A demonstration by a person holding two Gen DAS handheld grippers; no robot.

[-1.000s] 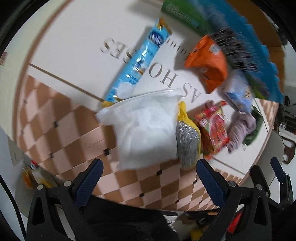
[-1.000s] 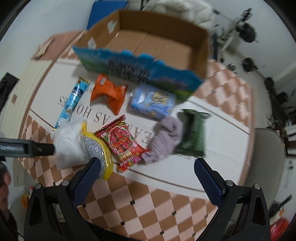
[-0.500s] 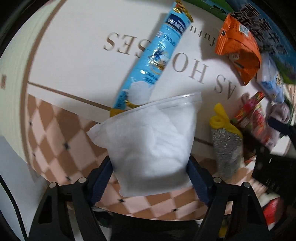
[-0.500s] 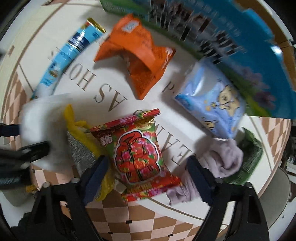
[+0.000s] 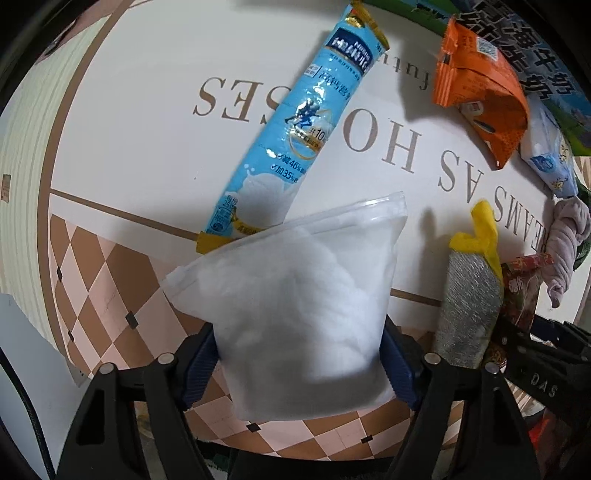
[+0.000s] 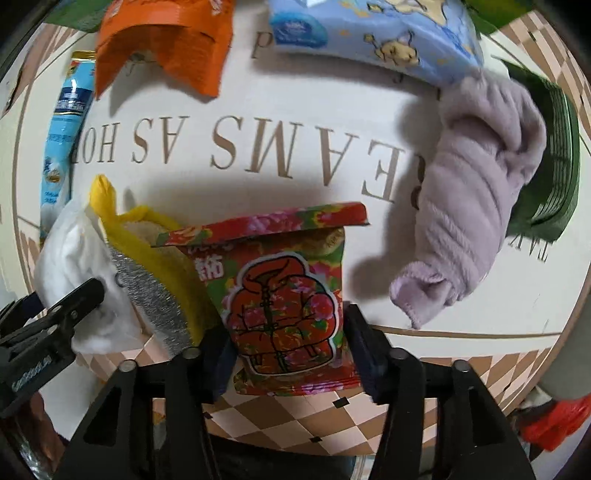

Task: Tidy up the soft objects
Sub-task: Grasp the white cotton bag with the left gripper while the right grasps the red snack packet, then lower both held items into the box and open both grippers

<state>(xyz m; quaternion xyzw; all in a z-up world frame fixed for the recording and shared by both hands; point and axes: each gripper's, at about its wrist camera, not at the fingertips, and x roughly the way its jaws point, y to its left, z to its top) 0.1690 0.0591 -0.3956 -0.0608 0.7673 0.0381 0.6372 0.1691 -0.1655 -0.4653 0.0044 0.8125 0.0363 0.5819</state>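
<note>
My left gripper (image 5: 299,362) is closed against both sides of a clear zip bag of white cotton (image 5: 295,310) lying at the mat's near edge. My right gripper (image 6: 288,350) is closed against both sides of a red flowered snack packet (image 6: 284,295). Between the two lies a yellow and silver scrub sponge (image 5: 469,310), also in the right wrist view (image 6: 155,288). A lilac rolled cloth (image 6: 476,206) lies right of the red packet. The left gripper's finger (image 6: 77,299) shows at the left of the right wrist view.
On the mat (image 5: 147,129) lie a long blue milk-powder sachet (image 5: 295,129), an orange snack bag (image 5: 476,85), a light blue tissue pack (image 6: 376,33) and a dark green pack (image 6: 554,155). The printed side of a carton (image 5: 524,37) stands behind them.
Both grippers dropped to the mat and narrowed. The left jaws came in around the cotton bag and the right jaws around the red packet.
</note>
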